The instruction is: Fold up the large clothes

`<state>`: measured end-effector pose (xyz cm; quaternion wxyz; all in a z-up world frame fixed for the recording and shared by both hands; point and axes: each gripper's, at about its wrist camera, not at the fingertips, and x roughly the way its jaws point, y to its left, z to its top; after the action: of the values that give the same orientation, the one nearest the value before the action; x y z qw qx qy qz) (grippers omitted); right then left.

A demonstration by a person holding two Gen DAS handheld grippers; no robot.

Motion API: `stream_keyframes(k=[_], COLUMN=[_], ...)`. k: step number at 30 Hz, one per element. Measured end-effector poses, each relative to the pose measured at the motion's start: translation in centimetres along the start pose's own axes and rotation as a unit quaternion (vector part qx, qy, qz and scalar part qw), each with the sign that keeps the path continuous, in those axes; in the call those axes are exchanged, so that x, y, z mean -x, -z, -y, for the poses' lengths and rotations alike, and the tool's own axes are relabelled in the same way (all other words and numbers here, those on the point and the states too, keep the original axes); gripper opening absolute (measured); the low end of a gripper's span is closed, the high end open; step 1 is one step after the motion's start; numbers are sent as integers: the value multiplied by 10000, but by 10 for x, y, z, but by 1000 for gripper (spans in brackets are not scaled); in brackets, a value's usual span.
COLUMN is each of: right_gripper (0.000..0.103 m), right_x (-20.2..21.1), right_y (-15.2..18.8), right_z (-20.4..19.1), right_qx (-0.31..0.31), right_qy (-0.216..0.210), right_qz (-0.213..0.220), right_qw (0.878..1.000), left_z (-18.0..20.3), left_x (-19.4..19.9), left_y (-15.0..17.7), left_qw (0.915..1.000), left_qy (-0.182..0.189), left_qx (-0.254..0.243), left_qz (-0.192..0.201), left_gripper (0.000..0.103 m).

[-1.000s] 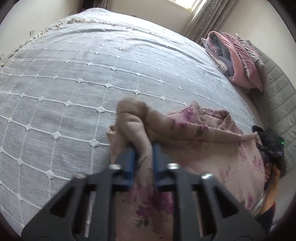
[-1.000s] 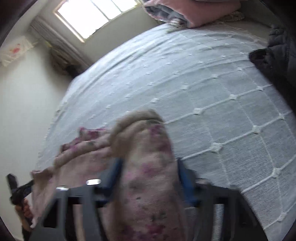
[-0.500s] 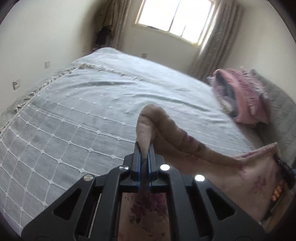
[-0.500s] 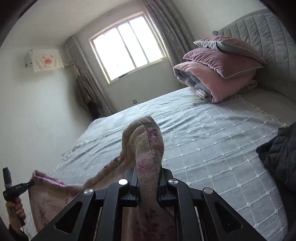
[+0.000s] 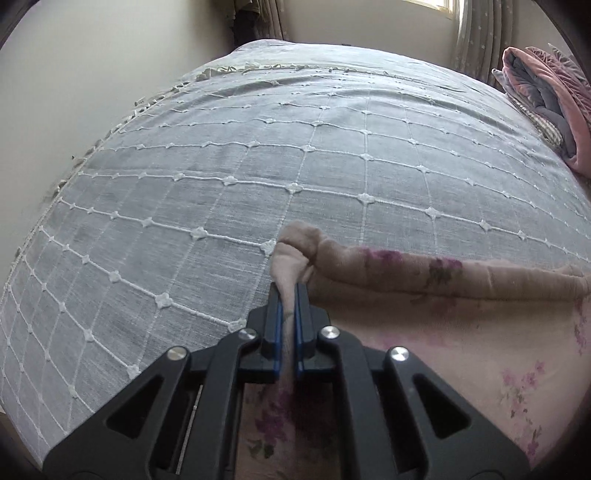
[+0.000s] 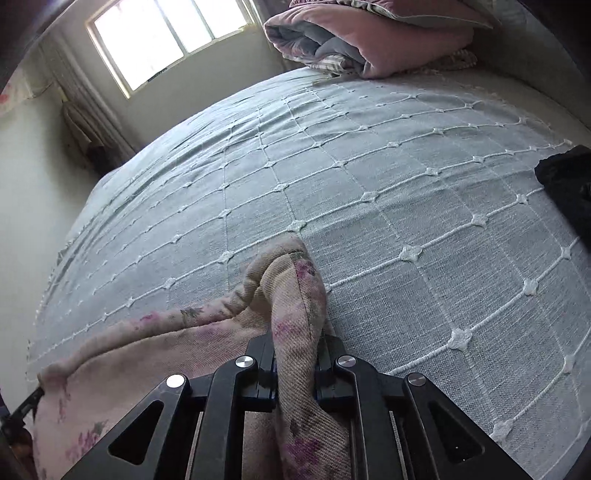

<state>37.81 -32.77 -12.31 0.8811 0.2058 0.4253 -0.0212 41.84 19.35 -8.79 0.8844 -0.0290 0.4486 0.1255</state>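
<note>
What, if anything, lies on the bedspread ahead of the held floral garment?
Nothing visible. Both the left gripper and right gripper clamp the floral garment; the bedspread ahead is bare. A dark garment lies off right.

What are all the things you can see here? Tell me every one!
floral garment: one, pale pink with purple flowers, held over the near edge of the bed, stretched between both grippers
bedspread: one, grey with white grid stitching, covering the bed
folded quilts: one stack, pink and grey, far end of the bed
dark clothing: one, black, right edge of the bed
window: one, bright, far wall
curtain: one, beige, beside the window
left gripper: black, shut on the garment
right gripper: black, shut on the garment
</note>
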Motion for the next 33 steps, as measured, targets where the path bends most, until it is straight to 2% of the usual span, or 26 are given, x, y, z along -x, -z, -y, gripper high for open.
stream_keyframes(k=[4, 7, 9, 11, 12, 14, 17, 19, 20, 21, 22, 23, 25, 26, 28, 30, 31, 33], right_gripper=[13, 13, 14, 17, 22, 26, 41, 56, 58, 60, 61, 63, 76, 77, 77, 77, 77, 77], right_x=[31, 45, 43, 31, 26, 17, 16, 18, 24, 32, 48, 70, 115, 136, 165, 182, 187, 195], right_y=[11, 17, 15, 11, 10, 9, 12, 13, 13, 14, 15, 19, 32, 39, 49, 57, 62, 81], right_z=[4, 12, 2, -4, -1, 11, 26, 28, 27, 26, 28, 31, 35, 35, 31, 17, 6, -27], right_qx=[-157, -275, -129, 22, -27, -294, -605, -664, -653, -613, -629, -739, -829, -808, -683, -470, -308, 331], right_qy=[-32, -47, 138, 302, 296, 181, 150, 255, 356, 349, 267, 156, 115, 169, 174, -7, -156, -503], right_qz=[426, 664, 640, 458, 357, 151, 16, -14, 0, 21, 115, 375, 898, 1125, 1261, 1099, 1017, 821], right_qw=[9990, 9974, 9978, 9985, 9989, 9993, 9981, 9975, 9972, 9975, 9976, 9964, 9924, 9902, 9895, 9928, 9942, 9948], left_z=[-5, 6, 13, 13, 13, 15, 19, 8, -1, -15, -25, -35, -50, -56, -57, -41, -27, 10], left_x=[39, 54, 34, -4, -19, -18, -16, -12, -7, 4, 16, 33, 72, 90, 135, 170, 182, 199], left_y=[-6, -10, -4, 11, 18, 16, 12, 10, 8, 4, 2, 1, 2, 5, 20, 40, 51, 75], left_qw=[9986, 9967, 9981, 9996, 9993, 9994, 9992, 9995, 9991, 9981, 9974, 9969, 9953, 9940, 9916, 9910, 9906, 9900], left_qy=[198, -31, -241, -274, -280, -307, -336, -97, 55, 238, 329, 264, -209, -304, -8, 412, 582, 939], left_qx=[222, 23, -63, 2, 41, 6, -122, 60, 228, 444, 588, 731, 932, 1016, 1134, 996, 895, 629], left_qz=[432, 809, 564, 2, -224, -163, -204, -293, -346, -346, -249, -88, 167, 274, 623, 796, 853, 841], left_gripper=[8, 8, 8, 8, 9, 11, 16, 22, 26, 32, 34, 34, 34, 34, 38, 47, 56, 60])
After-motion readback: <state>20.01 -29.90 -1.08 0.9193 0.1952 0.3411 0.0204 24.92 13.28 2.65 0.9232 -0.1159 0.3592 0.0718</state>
